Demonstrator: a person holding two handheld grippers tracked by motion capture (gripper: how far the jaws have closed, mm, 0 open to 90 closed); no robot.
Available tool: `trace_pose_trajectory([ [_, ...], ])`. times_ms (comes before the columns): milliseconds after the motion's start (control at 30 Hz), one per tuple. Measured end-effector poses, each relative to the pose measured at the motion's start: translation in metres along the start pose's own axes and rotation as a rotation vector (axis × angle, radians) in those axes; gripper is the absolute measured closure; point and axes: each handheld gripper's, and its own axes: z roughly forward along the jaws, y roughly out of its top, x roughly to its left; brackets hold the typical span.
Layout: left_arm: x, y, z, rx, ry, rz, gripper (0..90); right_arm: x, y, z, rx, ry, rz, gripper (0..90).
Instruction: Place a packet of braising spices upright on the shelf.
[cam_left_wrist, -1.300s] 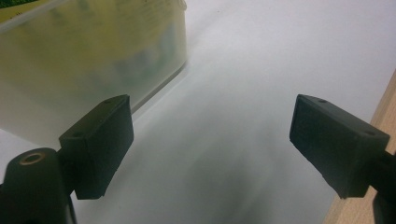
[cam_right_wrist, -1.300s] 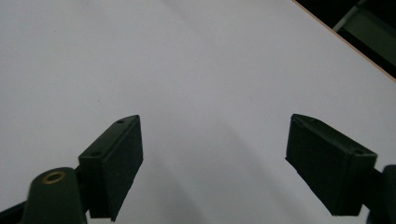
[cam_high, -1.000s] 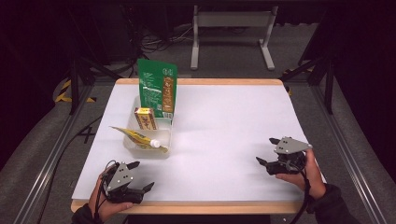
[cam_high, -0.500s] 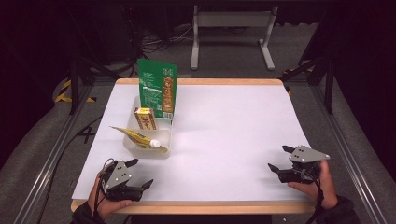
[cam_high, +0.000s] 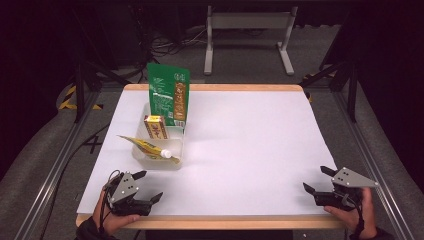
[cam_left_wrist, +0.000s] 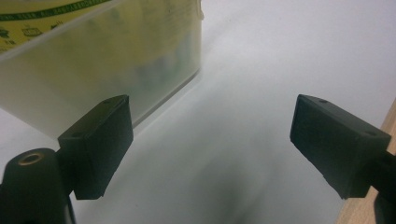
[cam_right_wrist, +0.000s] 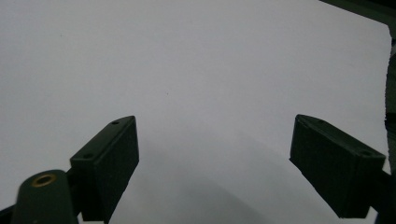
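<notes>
A translucent plastic tub (cam_high: 159, 150) is seen at the left of the white worktop (cam_high: 240, 135), near its middle depth. Inside it, a tall green pouch (cam_high: 168, 94) is stood upright at the far end, a small yellow-and-red box (cam_high: 156, 126) is propped just in front of it, and a yellow tube (cam_high: 148, 148) with a white cap is laid slanting across the near end, its tail jutting over the left rim. The left gripper (cam_high: 149, 186) is held at the near left edge of the worktop, just near of the tub and apart from it, its jaws spread wide and empty; in the left gripper view the tub's wall (cam_left_wrist: 98, 70) is shown close beyond the left jaw. The right gripper (cam_high: 316, 180) is rested at the near right corner, well apart from the tub, jaws likewise spread wide over bare worktop.
</notes>
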Motion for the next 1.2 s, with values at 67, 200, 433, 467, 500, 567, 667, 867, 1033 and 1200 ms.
trace_pose_trajectory([
  [67, 0.0002, 0.0, -0.0001, 0.0, 0.002, 0.002, 13.9, 0.0025, -0.0044, -0.0012, 0.007, -0.008, -0.008, 16.1],
  [200, 0.002, 0.0002, 0.0007, 0.003, 0.006, -0.002, 13.8, 0.0036, -0.0064, -0.0015, 0.002, -0.006, -0.005, 16.1],
  [433, 0.0002, -0.0002, 0.0008, 0.001, -0.003, 0.007, 13.8, 0.0053, -0.0047, -0.0012, -0.009, -0.015, -0.01, 15.9],
  [467, 0.0001, -0.0005, 0.0003, -0.001, -0.003, 0.006, 13.7, 0.0061, -0.0044, -0.0013, -0.007, -0.017, -0.014, 15.9],
  [500, 0.0, -0.0005, -0.0006, -0.011, -0.003, 0.005, 13.8, 0.0067, -0.0038, -0.0016, -0.01, -0.022, -0.018, 15.9],
  [567, 0.0001, -0.0012, -0.0007, -0.005, -0.006, 0.006, 13.8, 0.0071, -0.0029, -0.0023, -0.017, -0.028, -0.013, 15.8],
  [667, 0.0002, -0.0009, -0.0006, -0.012, -0.005, 0.007, 13.8, 0.0068, -0.0028, -0.0025, -0.02, -0.03, -0.012, 15.8],
  [867, 0.0001, -0.0006, 0.0014, -0.002, -0.007, 0.008, 13.8, 0.005, -0.0029, -0.0022, -0.025, -0.032, -0.007, 15.5],
  [1033, 0.0002, -0.001, 0.0023, 0.002, -0.006, 0.011, 13.8, 0.005, -0.0023, -0.0018, -0.026, -0.033, -0.006, 15.5],
  [1200, 0.0005, -0.0014, 0.0012, 0.001, -0.006, 0.009, 13.7, 0.0056, -0.0012, -0.0005, -0.025, -0.033, -0.011, 15.4],
])
